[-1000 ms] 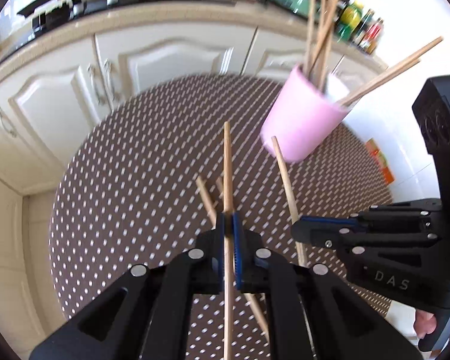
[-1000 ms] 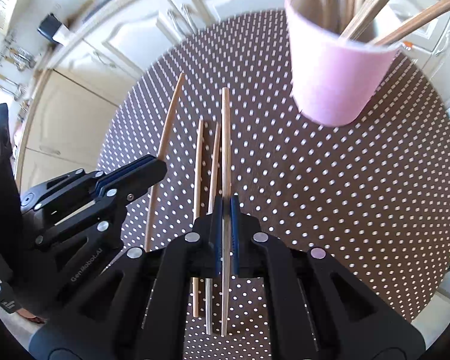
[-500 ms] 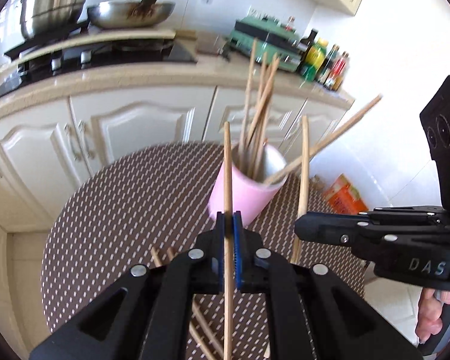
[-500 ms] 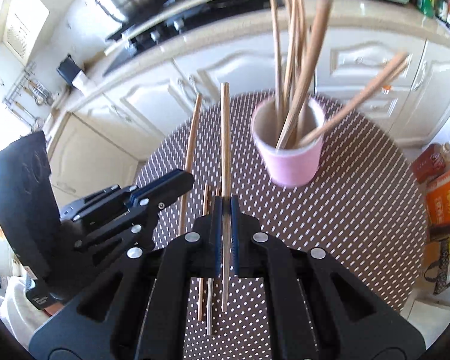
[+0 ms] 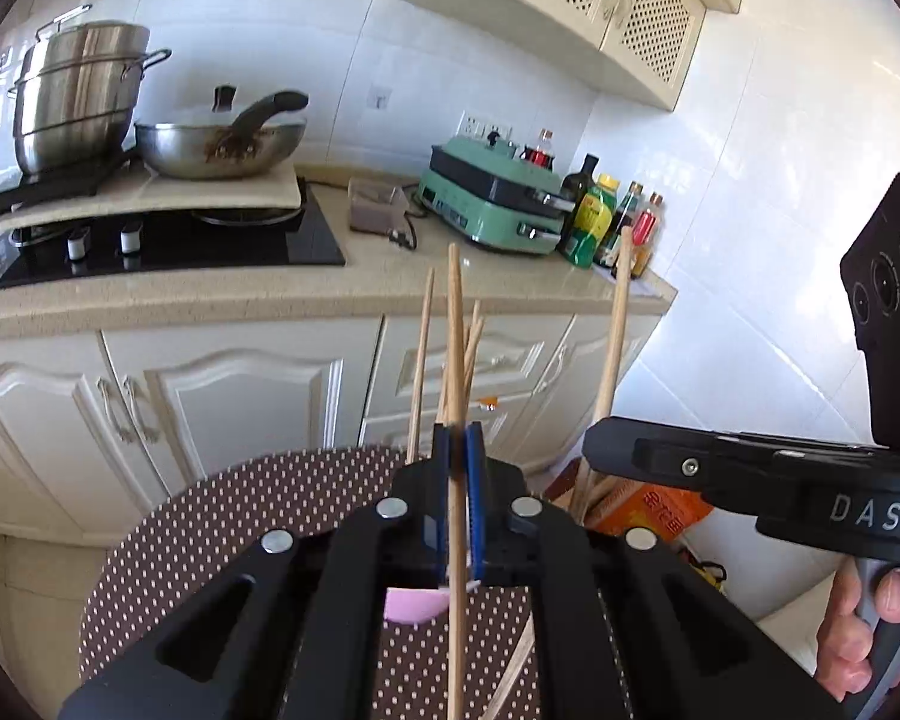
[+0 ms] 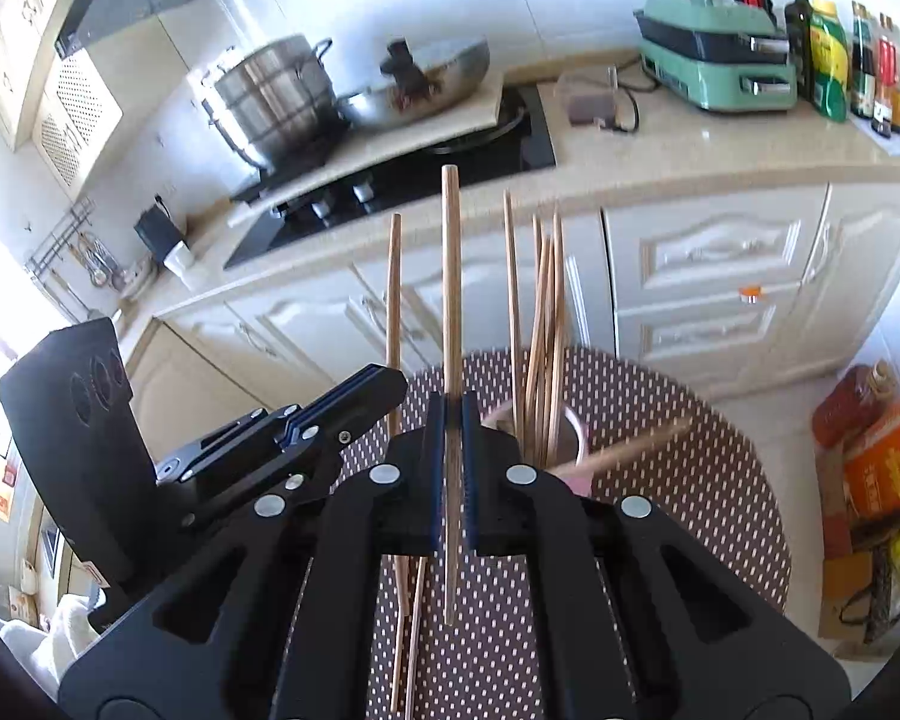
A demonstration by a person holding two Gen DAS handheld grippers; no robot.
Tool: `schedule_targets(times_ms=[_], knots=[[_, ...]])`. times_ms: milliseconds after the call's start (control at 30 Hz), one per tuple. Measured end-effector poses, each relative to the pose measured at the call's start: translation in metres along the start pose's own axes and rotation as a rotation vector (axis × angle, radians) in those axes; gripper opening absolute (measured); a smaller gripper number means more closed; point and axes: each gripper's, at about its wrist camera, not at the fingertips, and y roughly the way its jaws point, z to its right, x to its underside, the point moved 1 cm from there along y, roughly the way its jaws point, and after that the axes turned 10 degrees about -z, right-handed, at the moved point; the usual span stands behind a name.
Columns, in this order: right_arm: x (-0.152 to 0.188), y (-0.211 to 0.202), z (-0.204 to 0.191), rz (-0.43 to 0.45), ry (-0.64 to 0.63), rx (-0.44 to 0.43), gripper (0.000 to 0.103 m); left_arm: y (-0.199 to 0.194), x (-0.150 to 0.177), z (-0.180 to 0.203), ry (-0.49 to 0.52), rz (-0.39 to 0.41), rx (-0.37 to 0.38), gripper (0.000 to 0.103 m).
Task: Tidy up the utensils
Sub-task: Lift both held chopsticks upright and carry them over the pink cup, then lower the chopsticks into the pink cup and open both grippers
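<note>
My left gripper [image 5: 457,441] is shut on a wooden chopstick [image 5: 453,324] that points up and away, lifted above the brown dotted table [image 5: 210,528]. The pink cup [image 5: 411,605] shows only as a sliver beneath its fingers. To the right, my right gripper [image 5: 594,450] holds a second chopstick [image 5: 619,312]. In the right wrist view, the right gripper [image 6: 450,417] is shut on its chopstick [image 6: 450,270], with the left gripper [image 6: 393,381] and its chopstick [image 6: 394,288] just to the left. The pink cup [image 6: 579,429] holds several chopsticks [image 6: 546,324]. Two loose chopsticks [image 6: 411,630] lie on the table.
Behind the round table [image 6: 708,480] runs a counter [image 5: 330,288] with white cabinets, a hob, a steel pot [image 5: 78,102], a wok [image 5: 222,144], a green appliance [image 5: 498,198] and bottles [image 5: 594,216]. Orange boxes [image 6: 888,456] stand on the floor at right. A hand [image 5: 870,630] grips the right handle.
Both grippers have risen from the table and tilted upward, each carrying its chopstick. The cup has dropped low in both views, and the counter and wall now fill the background.
</note>
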Motion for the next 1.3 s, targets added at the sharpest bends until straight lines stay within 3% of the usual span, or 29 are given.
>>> schedule_targets(times_ms=[167, 500, 833, 1300], knots=[[-0.021, -0.008, 0.004, 0.062, 0.000, -0.022, 0.006, 0.001, -0.023, 0.000, -0.016, 0.054, -0.017, 0.005], [-0.048, -0.020, 0.012, 0.169, -0.040, 0.033, 0.006, 0.021, -0.044, -0.009, -0.069, 0.118, -0.056, 0.005], [-0.050, -0.006, 0.034, 0.157, -0.047, 0.079, 0.006, 0.052, -0.046, -0.010, -0.078, 0.121, -0.088, 0.005], [-0.037, 0.024, 0.039, 0.062, -0.070, 0.078, 0.006, 0.079, -0.032, -0.013, -0.069, 0.082, -0.102, 0.005]])
